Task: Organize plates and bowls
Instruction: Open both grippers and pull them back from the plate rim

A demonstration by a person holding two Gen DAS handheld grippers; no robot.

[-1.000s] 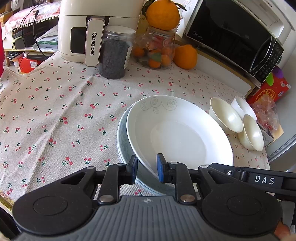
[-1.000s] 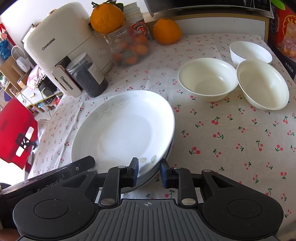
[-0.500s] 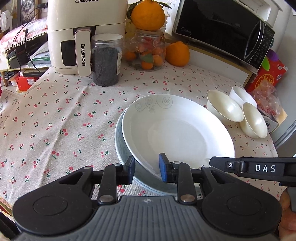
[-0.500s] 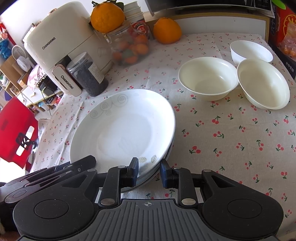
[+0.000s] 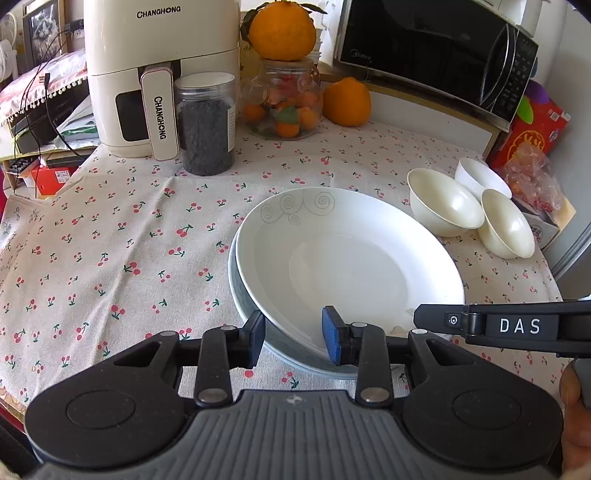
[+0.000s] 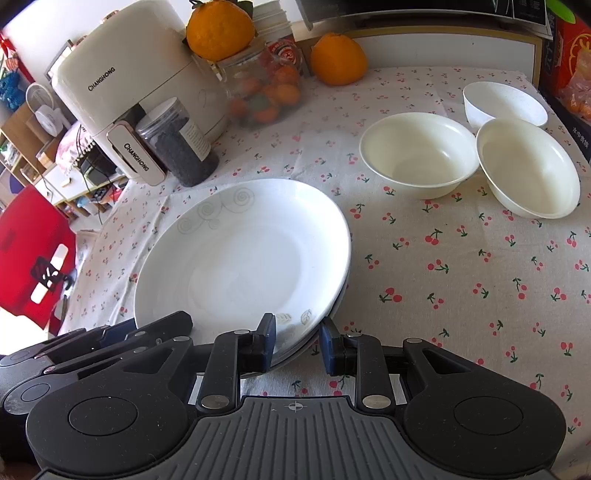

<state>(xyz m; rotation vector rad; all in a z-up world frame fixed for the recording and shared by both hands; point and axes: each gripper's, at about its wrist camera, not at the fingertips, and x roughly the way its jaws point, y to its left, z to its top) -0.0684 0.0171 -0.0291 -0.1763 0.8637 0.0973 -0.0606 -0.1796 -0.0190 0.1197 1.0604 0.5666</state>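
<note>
A white plate with grey swirls [image 5: 347,254] lies on a greyish plate [image 5: 295,350] whose rim shows under it, on the cherry-print cloth. It also shows in the right wrist view [image 6: 243,258]. My left gripper [image 5: 293,339] has its jaws a little apart on either side of the near rim of the stacked plates. My right gripper [image 6: 297,341] stands the same way at the other near rim, jaws a little apart. Three cream bowls [image 6: 417,155] [image 6: 528,170] [image 6: 504,103] sit side by side at the right.
A white air fryer [image 5: 159,74], a jar of dark grains [image 5: 207,125], a glass jar of fruit [image 5: 284,99] with an orange [image 5: 282,29] on top, another orange [image 5: 347,101] and a microwave [image 5: 436,51] stand at the back. A red box [image 5: 532,129] is at the right.
The left gripper has drawn back and risen a little, and its jaws have opened somewhat wider. The right gripper's jaws have also parted slightly. The plates lie where they were.
</note>
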